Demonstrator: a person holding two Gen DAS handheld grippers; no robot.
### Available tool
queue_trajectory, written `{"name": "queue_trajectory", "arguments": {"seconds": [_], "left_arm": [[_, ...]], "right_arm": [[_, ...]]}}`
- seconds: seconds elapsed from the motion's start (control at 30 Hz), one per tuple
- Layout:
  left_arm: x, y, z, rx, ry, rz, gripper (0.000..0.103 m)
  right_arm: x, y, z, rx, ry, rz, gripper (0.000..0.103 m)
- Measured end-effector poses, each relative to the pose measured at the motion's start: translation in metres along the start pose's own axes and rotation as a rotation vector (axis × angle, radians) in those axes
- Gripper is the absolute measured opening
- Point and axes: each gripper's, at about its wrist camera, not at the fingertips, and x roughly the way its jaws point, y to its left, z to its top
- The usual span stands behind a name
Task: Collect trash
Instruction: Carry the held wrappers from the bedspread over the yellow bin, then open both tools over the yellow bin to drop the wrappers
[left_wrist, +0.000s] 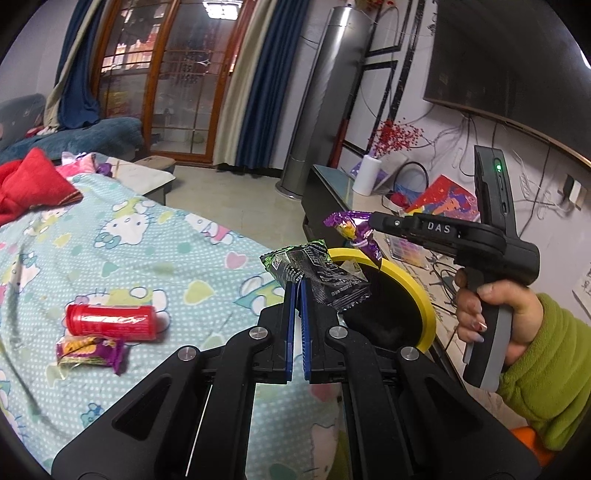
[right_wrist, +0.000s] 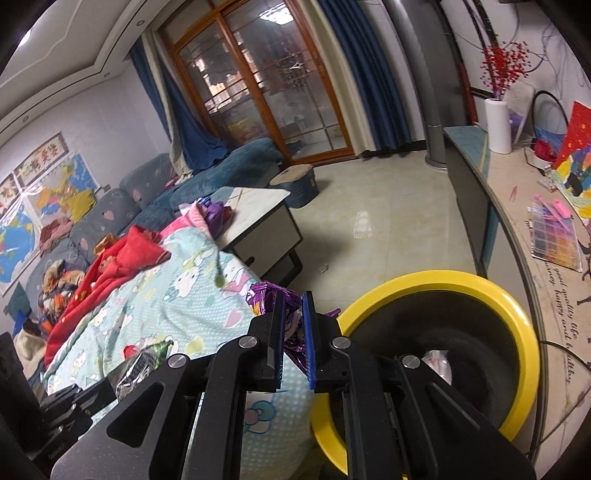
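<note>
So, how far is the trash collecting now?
Done: some white trash already lies in the yellow-rimmed bin. In hand: the left gripper holds a black-green wrapper, the right gripper a purple wrapper, both near the bin. Left: a red canister and a purple snack pack on the blanket.

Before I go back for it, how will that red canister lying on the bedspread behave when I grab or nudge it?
The red canister lies on its side, so a nudge will probably roll it across the soft bedspread. Its rounded, glossy wall looks rigid but may be slippery between flat pads. It touches the purple wrapper, which could shift with it.
</note>
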Motion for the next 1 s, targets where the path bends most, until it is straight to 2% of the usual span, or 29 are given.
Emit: {"name": "queue_trajectory", "arguments": {"seconds": [0.4,1.0], "left_arm": [[0.016,-0.039,-0.005,0.095,0.033,-0.049,0.001],[0.053,-0.081,-0.017,0.208,0.103,-0.103,0.001]], "right_arm": [[-0.019,-0.045,0.002,0.104,-0.038,-0.067,0.009],[-0.031,-0.091,0.001,0.172,-0.06,-0.179,0.009]]}}
